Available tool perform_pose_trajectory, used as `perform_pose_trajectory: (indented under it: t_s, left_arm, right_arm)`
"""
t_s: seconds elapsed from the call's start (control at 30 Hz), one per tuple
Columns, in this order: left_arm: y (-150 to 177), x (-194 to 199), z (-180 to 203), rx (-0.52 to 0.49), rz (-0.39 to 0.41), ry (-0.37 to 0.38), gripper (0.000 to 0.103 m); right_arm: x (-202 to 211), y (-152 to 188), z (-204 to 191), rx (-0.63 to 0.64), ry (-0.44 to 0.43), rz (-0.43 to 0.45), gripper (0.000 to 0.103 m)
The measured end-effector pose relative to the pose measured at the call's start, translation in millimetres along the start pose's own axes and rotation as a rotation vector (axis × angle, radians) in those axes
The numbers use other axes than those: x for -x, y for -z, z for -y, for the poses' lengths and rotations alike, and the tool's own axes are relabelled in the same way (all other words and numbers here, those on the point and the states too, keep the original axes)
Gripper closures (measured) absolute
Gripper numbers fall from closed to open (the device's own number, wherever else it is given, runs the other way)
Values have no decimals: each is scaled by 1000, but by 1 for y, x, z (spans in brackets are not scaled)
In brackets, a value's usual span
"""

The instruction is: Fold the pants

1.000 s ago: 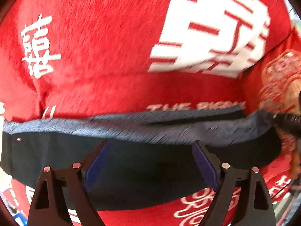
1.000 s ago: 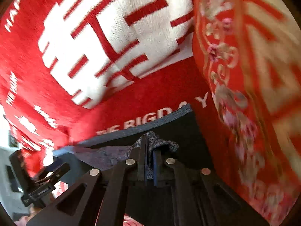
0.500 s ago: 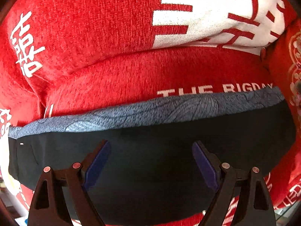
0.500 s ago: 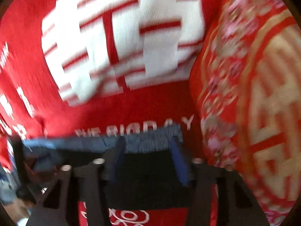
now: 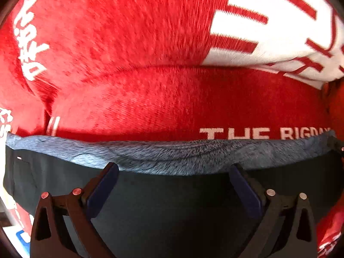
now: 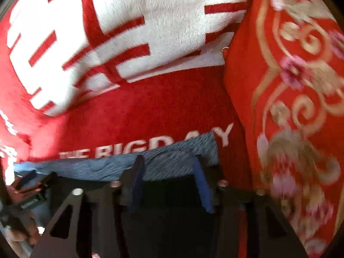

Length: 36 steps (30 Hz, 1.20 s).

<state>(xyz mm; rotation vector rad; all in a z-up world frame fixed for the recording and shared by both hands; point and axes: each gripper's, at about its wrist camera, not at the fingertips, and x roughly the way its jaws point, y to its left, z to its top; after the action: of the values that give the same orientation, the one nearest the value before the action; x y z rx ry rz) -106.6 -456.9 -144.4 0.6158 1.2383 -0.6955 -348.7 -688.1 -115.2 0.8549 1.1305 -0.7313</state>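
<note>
The right gripper, clamped a second ago on a bunched corner of the pants, now stands with its fingers parted and nothing between them, so that corner has been let go and lies flat. The left gripper has its fingers spread wide as before, holding nothing, and hovers low over the dark cloth. The pants lie spread on the red blanket of the bed, just in front of both grippers, the blue-grey waistband along the far edge and partly covering the white lettering. To the right stands a red embroidered cushion, close to the waistband's end. The release suggests one fold has just been laid down and the cloth settled; the next fold is probably not yet begun. The visible long axis runs left to right across both views, the waistband facing away from the grippers; the legs are out of sight, so their direction cannot be told.
</note>
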Motion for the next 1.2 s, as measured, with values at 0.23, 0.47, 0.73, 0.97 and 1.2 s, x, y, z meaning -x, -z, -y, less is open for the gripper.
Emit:
perform_pose_trajectory:
  t_s: [0.23, 0.47, 0.73, 0.97, 1.2]
  left_arm:
    - [43, 33, -46, 0, 2, -27, 0]
    - [88, 48, -121, 55, -26, -76, 0]
    - [103, 45, -250, 93, -31, -155, 0]
    - [102, -2, -366, 60, -31, -279, 0]
    - [118, -36, -414, 105, -27, -152, 0]
  right_arm:
    - [25, 64, -1, -69, -98, -65, 31]
    - [27, 122, -49, -91, -122, -125, 25]
    - [10, 172, -159, -62, -269, -203, 25]
    - [-37, 215, -284, -65, -478, -270, 25]
    - [-77, 232, -332, -123, -558, -292, 41]
